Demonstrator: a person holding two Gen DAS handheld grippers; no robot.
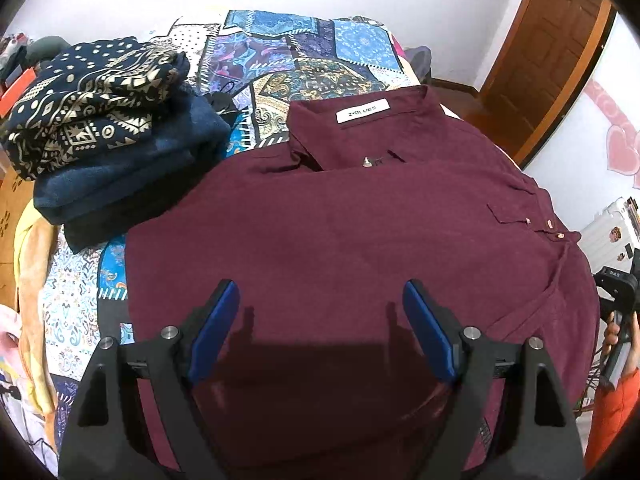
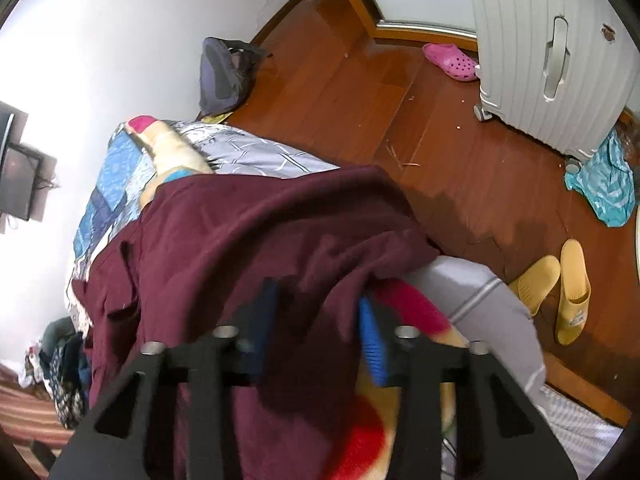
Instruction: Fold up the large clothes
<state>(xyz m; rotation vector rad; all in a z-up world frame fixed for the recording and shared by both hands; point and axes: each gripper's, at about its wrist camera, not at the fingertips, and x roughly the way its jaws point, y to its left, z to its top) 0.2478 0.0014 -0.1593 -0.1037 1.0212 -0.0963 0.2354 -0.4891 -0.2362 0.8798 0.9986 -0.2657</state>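
Note:
A maroon button shirt lies spread on the patchwork bedspread, collar and white label at the far end. My left gripper hovers just above the shirt's near middle, jaws wide open, nothing between the blue pads. In the right wrist view the shirt's side drapes over the bed's edge. My right gripper has a bunched fold of that maroon cloth filling the gap between its pads, which touch it on both sides; the picture is blurred there.
A stack of folded dark blue and patterned clothes sits at the bed's far left. Beside the bed the wooden floor holds a white suitcase, yellow slippers and a pink clog. A wooden door stands at the right.

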